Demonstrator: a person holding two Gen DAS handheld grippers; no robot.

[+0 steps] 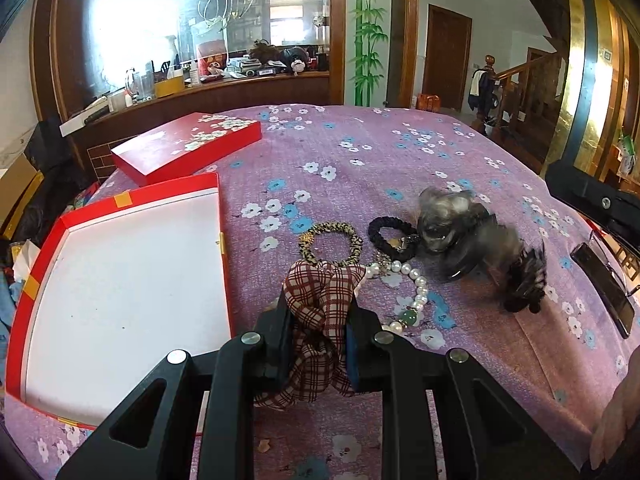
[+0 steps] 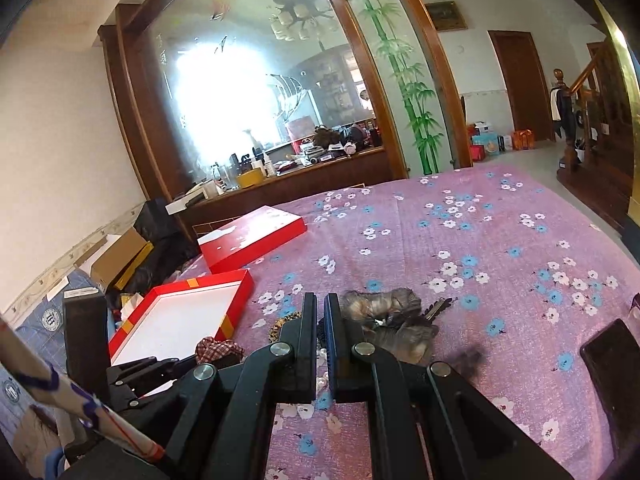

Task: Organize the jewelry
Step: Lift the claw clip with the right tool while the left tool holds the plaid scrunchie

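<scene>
Left gripper pinches plaid bow low over cloth, just right of open tray. Keep pinch firm, lift clear of red rim, swing left, set bow on white floor near corner to leave room.

Pearls lie just beside bow, maybe snagged; check before lifting.

Right gripper pressed together, empty, above furry clip; keep it clear of left.
</scene>
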